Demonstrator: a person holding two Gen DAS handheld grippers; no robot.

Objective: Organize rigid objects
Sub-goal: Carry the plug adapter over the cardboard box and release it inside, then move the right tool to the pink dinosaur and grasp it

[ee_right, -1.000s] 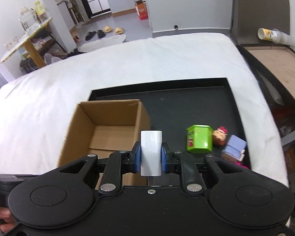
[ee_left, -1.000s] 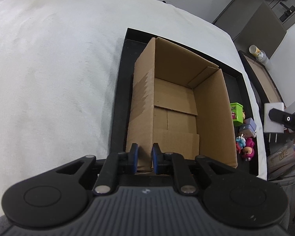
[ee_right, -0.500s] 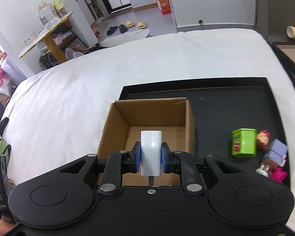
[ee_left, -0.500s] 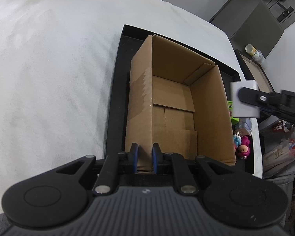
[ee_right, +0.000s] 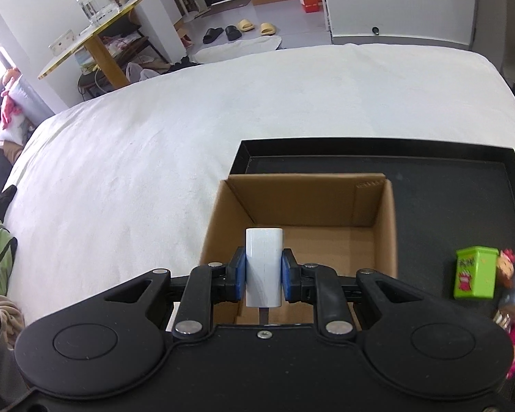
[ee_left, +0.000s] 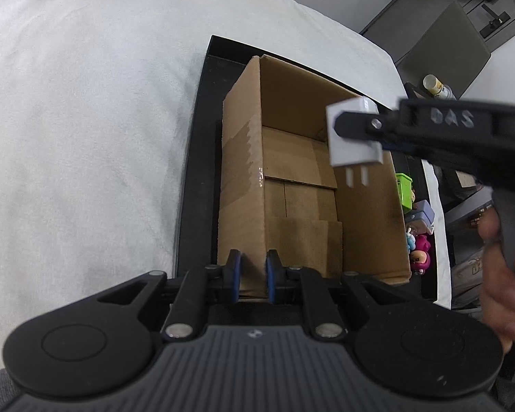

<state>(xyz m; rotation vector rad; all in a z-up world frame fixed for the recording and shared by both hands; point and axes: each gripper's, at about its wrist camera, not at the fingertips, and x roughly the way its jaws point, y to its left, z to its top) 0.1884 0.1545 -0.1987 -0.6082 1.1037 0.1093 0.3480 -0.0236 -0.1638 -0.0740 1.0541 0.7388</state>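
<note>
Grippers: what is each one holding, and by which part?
Right gripper clamps the white plug by its flat sides. Left gripper pinches the cardboard box near wall.

I see a plain brown cardboard box on a black tray, all on a white cloth. My black right gripper, with blue pads, frames a white charger. A lime-green tin carries a red print.

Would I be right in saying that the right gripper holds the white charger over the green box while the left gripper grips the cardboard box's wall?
Not quite: the right gripper holds the white charger over the open cardboard box, not the green box, as the left wrist view shows. The left gripper does grip its wall.
</note>
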